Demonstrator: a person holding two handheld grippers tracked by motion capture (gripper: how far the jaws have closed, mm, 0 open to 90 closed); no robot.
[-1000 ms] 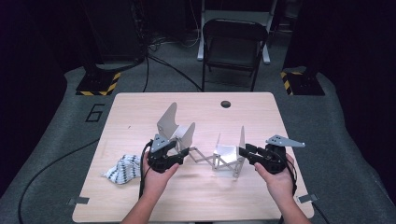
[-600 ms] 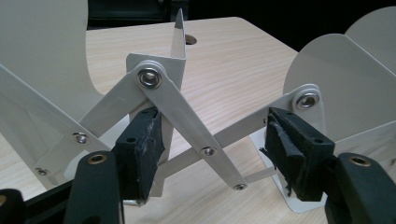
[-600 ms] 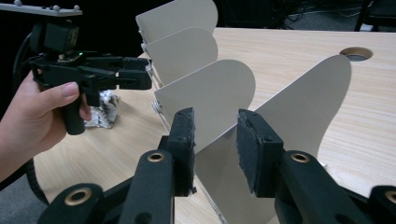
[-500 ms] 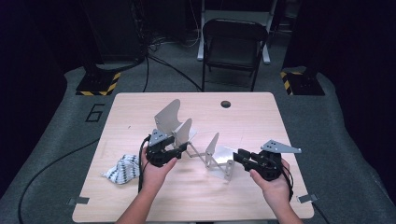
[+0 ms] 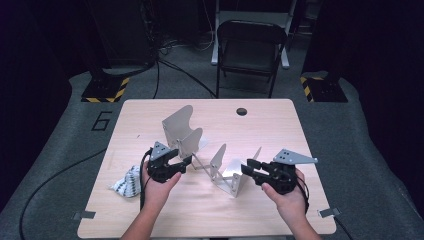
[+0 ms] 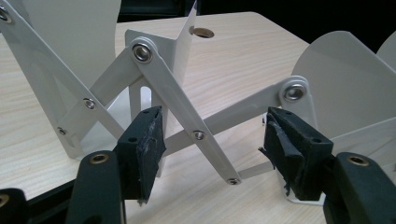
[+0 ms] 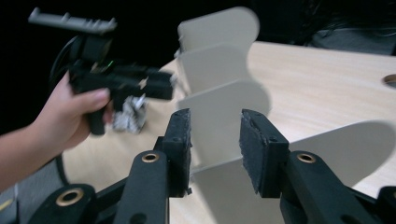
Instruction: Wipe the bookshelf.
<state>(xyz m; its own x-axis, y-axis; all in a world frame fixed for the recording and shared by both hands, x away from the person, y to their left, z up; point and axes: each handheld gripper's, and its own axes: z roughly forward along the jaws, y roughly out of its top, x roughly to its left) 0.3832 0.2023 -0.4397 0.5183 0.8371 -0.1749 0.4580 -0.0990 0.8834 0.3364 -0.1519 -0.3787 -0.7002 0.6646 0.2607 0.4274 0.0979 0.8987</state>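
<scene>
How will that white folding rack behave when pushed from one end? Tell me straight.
The rack will probably concertina rather than slide whole, since riveted scissor links join its plates. The thin upright plates look stiff and light, likely sheet metal. Lifted by one end, it may sag or stretch at those pivots.

table (image 5: 150, 120) brightly lit, surroundings dark; right gripper view motion-blurred; left gripper view sharp.

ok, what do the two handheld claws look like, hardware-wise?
Both the left claw and the right claw are black, pistol-shaped units, each topped by a grey three-cornered plate. Their fingers carry thick, worn black pads. A black cable trails from each. The forearms are bare.
</scene>
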